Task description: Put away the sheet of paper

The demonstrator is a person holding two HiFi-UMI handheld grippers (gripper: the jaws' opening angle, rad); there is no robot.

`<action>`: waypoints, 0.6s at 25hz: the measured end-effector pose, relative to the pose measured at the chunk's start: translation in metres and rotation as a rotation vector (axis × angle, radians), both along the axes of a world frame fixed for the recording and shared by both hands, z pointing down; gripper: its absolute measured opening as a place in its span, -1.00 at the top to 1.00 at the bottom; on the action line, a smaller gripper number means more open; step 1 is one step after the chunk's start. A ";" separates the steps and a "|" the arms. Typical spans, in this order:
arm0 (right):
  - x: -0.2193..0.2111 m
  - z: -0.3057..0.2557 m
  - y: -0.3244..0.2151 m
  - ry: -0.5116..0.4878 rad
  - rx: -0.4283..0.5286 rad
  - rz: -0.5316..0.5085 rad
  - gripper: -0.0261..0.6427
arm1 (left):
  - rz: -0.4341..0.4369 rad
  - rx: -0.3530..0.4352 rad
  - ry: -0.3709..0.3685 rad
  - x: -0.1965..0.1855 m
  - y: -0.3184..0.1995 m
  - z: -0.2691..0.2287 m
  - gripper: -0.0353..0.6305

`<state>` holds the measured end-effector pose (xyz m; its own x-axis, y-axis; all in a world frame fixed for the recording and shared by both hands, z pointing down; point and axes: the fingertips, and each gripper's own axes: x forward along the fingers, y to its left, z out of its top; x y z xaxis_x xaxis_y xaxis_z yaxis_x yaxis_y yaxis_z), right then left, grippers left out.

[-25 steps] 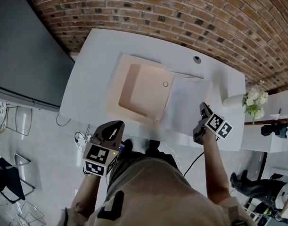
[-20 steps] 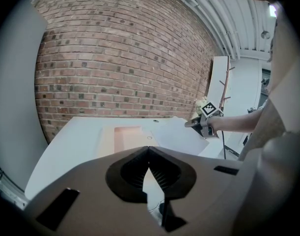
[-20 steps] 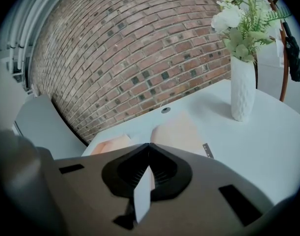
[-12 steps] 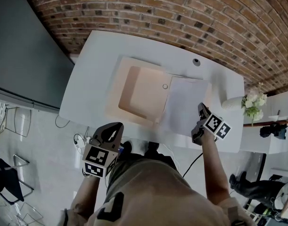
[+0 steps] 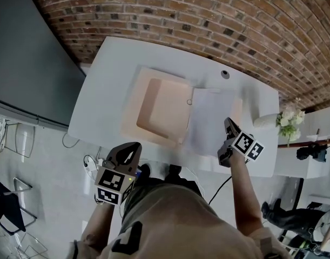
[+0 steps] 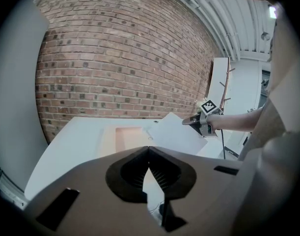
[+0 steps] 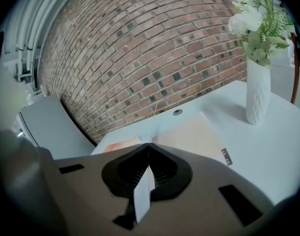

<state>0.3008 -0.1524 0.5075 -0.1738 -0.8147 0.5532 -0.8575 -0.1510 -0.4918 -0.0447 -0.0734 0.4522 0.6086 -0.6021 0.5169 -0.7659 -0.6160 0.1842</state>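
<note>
A white sheet of paper [image 5: 210,120] hangs tilted over the right half of an open peach folder [image 5: 159,107] on the white table [image 5: 108,74]. My right gripper [image 5: 227,125] is shut on the sheet's near right edge. In the right gripper view the sheet's edge [image 7: 142,195] stands pinched between the jaws, with the folder [image 7: 199,136] beyond. My left gripper [image 5: 133,148] hangs off the table's near edge by my body, shut and with nothing in it. In the left gripper view the sheet [image 6: 174,132] and the right gripper [image 6: 191,121] show across the table.
A white vase of flowers [image 5: 286,117] stands at the table's right end, close to my right gripper. A round cable hole [image 5: 225,74] sits near the far edge. A brick wall runs behind the table. A dark panel [image 5: 24,53] lies to the left.
My right gripper has drawn slightly left and away from me with the sheet, which now reaches further over the folder's middle. The left gripper has stayed put.
</note>
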 end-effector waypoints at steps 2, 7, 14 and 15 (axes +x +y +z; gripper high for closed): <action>-0.003 -0.002 -0.002 -0.004 0.005 -0.007 0.85 | -0.002 0.000 0.001 -0.001 0.000 0.000 0.85; -0.008 -0.004 -0.006 -0.014 0.006 -0.012 0.85 | -0.010 0.002 0.003 -0.005 -0.001 0.000 0.85; -0.012 0.003 -0.007 -0.028 -0.009 0.000 0.85 | -0.015 -0.001 0.004 -0.011 -0.002 0.001 0.85; -0.012 0.003 -0.007 -0.030 -0.012 0.002 0.85 | -0.015 -0.002 0.005 -0.011 -0.002 0.001 0.85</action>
<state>0.2890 -0.1593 0.5110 -0.1889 -0.8086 0.5572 -0.8418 -0.1587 -0.5159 -0.0556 -0.0751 0.4536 0.6017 -0.6105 0.5150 -0.7743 -0.6041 0.1886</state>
